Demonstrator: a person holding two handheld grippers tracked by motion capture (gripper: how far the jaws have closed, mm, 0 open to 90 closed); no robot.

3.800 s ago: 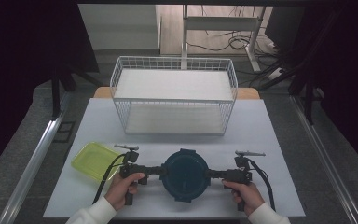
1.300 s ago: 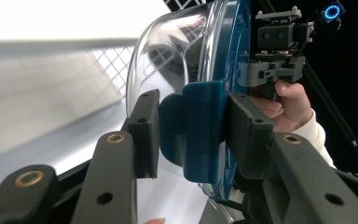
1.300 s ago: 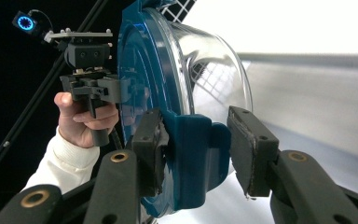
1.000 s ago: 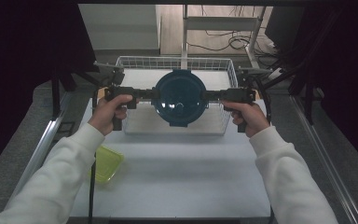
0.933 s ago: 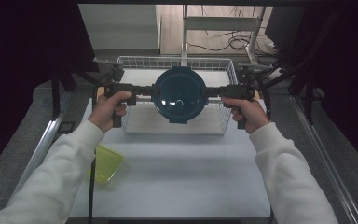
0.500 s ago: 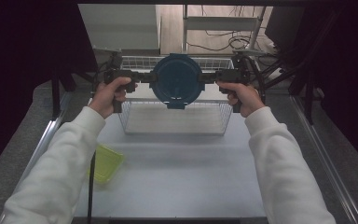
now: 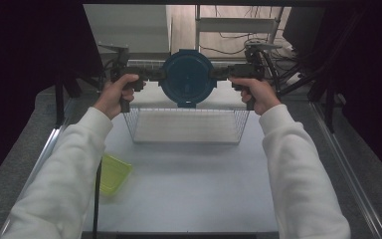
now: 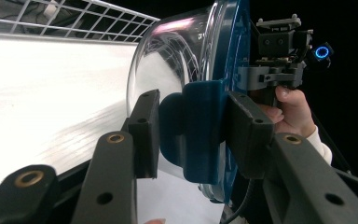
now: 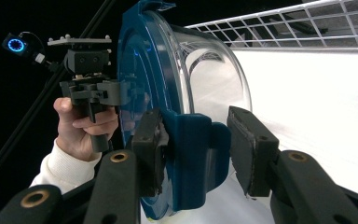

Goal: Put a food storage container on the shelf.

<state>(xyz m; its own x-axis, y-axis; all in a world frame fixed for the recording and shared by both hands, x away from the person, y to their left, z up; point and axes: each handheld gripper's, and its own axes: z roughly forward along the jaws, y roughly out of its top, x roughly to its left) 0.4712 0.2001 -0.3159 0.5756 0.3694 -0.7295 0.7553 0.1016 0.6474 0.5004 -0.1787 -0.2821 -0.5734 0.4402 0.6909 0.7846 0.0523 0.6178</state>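
The blue-lidded clear container (image 7: pixel 187 78) is held above the white wire basket (image 7: pixel 186 124), clamped at its side latches by the left gripper (image 7: pixel 151 75) and right gripper (image 7: pixel 222 74).

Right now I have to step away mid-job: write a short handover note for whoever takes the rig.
Left tongs: shut on the left clip of the blue-lidded container.
Right tongs: around the right clip; one pad touches it, the other stands off.
Container: tipped on edge between both hands, in the air above the white wire basket. Yellow-green dish sits on the table, near left.
Done: container lifted off the table.
Left: probably lower it into the basket, then release.
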